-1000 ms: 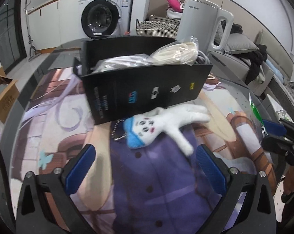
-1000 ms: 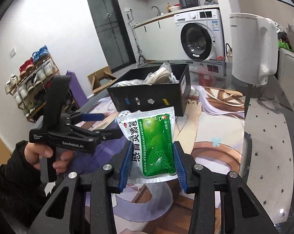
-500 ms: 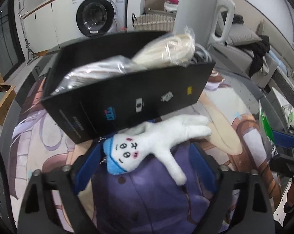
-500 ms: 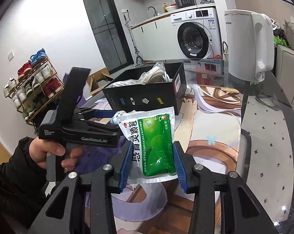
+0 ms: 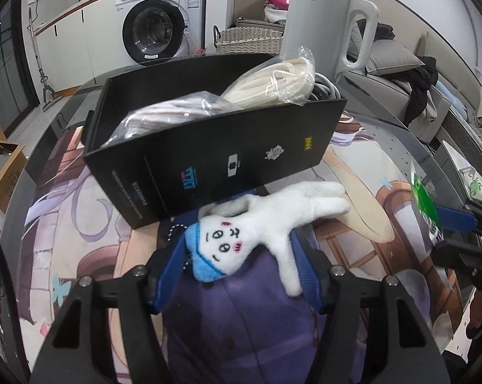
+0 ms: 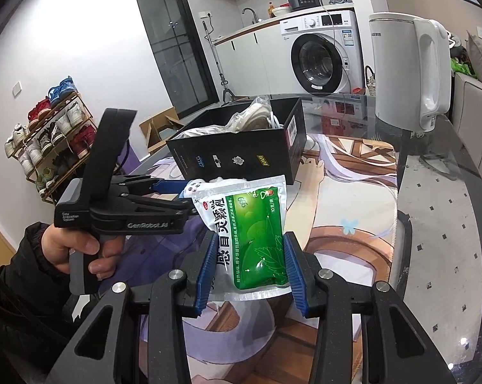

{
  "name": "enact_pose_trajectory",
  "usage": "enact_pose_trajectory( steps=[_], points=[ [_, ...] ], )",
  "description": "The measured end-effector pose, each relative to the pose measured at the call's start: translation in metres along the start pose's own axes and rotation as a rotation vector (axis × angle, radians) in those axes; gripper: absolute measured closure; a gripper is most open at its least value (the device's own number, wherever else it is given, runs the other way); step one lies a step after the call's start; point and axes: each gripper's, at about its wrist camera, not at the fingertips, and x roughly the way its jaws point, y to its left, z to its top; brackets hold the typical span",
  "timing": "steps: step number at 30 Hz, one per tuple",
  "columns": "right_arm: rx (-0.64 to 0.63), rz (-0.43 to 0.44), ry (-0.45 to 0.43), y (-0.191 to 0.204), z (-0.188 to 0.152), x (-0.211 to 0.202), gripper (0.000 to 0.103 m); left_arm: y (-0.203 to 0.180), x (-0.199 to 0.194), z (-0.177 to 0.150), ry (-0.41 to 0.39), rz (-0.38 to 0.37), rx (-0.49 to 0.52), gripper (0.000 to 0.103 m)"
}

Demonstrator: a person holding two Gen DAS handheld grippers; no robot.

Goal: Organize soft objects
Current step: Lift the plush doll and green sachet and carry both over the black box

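Note:
A white plush toy (image 5: 260, 224) with a blue cap lies on the printed mat against the front wall of the black box (image 5: 221, 160). My left gripper (image 5: 237, 265) has closed in around the toy, its blue pads touching the cap and a leg. My right gripper (image 6: 247, 265) is shut on a green and white sachet (image 6: 250, 233) and holds it upright above the mat. The box (image 6: 241, 156) holds plastic-wrapped soft items (image 5: 272, 80). The toy (image 6: 194, 187) peeks out behind the sachet in the right wrist view.
A white electric kettle (image 5: 324, 28) stands behind the box on the glass table (image 6: 439, 224). A wicker basket (image 5: 250, 40), a washing machine (image 5: 164, 22) and a sofa (image 5: 410, 83) lie beyond. A shoe rack (image 6: 49, 134) stands at the left wall.
My left gripper has moved forward onto the plush toy and its jaws have closed from wide open to gripping it. My right gripper keeps holding the sachet, nearly still.

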Motion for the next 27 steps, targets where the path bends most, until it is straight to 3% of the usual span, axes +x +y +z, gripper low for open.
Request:
enact_pose_trajectory(
  steps=[14,27],
  points=[
    [-0.021,-0.005,-0.048,0.014,0.009,-0.004,0.062,0.013,-0.046,-0.014,-0.104,-0.006,-0.021,0.04],
    [-0.019,-0.047,-0.156,0.027,0.052,-0.008,0.062,0.029,-0.086,0.003,-0.208,-0.003,-0.077,0.04]
  ],
)
